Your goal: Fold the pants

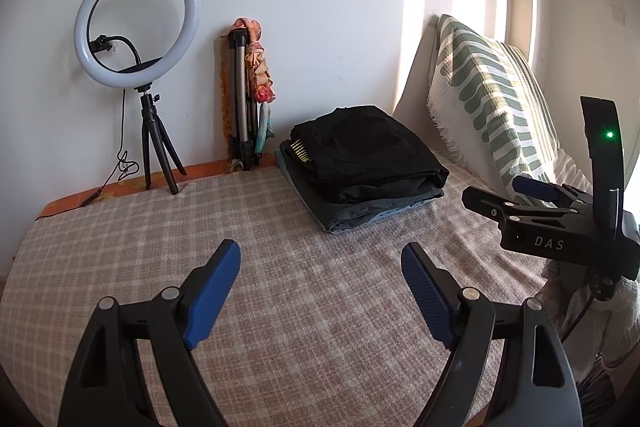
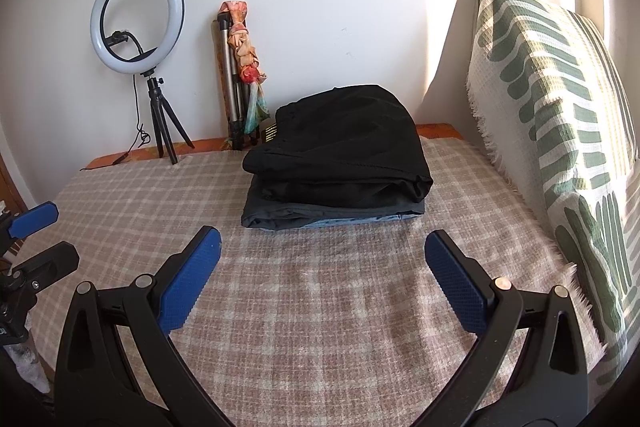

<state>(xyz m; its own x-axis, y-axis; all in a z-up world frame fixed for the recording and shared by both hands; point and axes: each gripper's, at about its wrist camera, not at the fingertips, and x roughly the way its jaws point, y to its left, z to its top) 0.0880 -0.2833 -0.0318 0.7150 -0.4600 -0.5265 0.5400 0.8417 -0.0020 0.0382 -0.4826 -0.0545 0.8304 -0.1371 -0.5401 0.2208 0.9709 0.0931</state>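
Note:
A stack of folded clothes lies on the checked bed cover point(image 1: 260, 267): black pants point(image 1: 368, 151) on top of a dark grey garment and a blue one. The stack also shows in the right wrist view point(image 2: 340, 151), straight ahead of my right gripper point(image 2: 322, 247). My left gripper point(image 1: 320, 263) is open and empty, above the cover, with the stack ahead and to its right. My right gripper is open and empty, a short way in front of the stack. The right gripper also shows at the right edge of the left wrist view point(image 1: 504, 193).
A ring light on a small tripod point(image 1: 138, 23) stands at the back left by the wall. A folded tripod with a coloured cloth point(image 1: 248, 95) leans on the wall. A green and white patterned pillow point(image 2: 560, 115) stands along the right side.

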